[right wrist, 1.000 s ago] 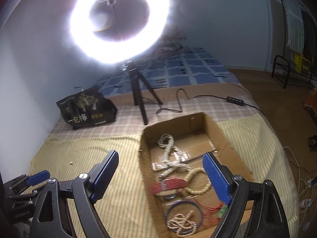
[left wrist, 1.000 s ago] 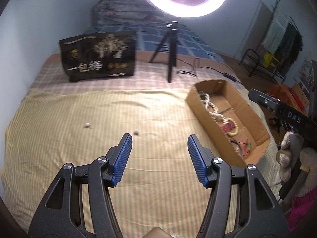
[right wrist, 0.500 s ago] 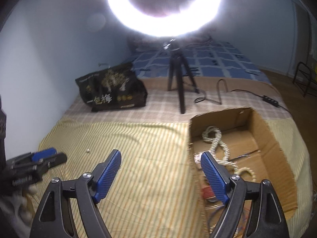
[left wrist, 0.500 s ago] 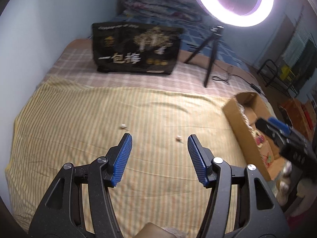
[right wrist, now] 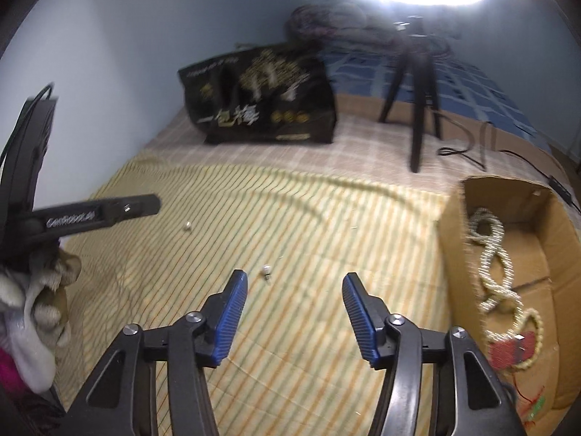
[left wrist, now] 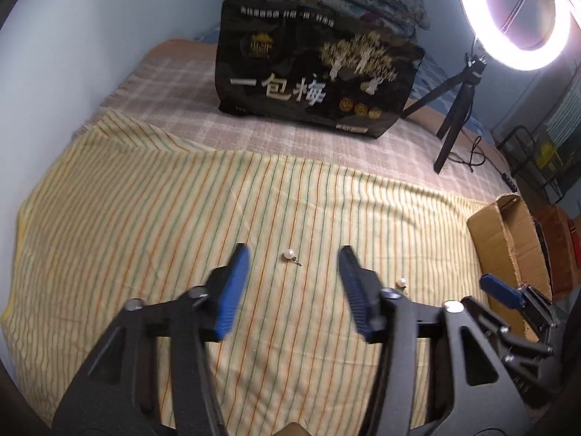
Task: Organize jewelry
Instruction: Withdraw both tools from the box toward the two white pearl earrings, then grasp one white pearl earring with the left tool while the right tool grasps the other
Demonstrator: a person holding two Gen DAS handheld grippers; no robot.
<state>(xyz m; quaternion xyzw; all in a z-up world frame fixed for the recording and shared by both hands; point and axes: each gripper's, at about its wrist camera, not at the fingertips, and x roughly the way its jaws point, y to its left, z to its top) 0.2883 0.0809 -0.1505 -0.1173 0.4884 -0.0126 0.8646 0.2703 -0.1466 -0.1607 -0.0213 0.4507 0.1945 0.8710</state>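
Observation:
Two pearl stud earrings lie on the yellow striped cloth. One earring [left wrist: 289, 254] lies just ahead of my open, empty left gripper [left wrist: 292, 292], between its fingertips. The second earring [left wrist: 401, 282] lies beside the left gripper's right finger. In the right wrist view that second earring [right wrist: 267, 270] lies just ahead of my open, empty right gripper [right wrist: 295, 303], near its left fingertip, and the first earring [right wrist: 188, 225] lies farther left. A cardboard box [right wrist: 450, 239] at the right holds a pearl rope necklace [right wrist: 490, 254], a bead bracelet and a red item.
A black printed bag [left wrist: 312, 72] stands at the back of the bed. A ring light on a tripod [left wrist: 454, 123] stands back right with a cable. Folded bedding lies behind the bag. The left gripper's body [right wrist: 90, 214] shows at the left of the right view.
Both grippers swung left, away from the box and over the striped cloth. The earrings now lie close in front of the fingertips. Both stayed open.

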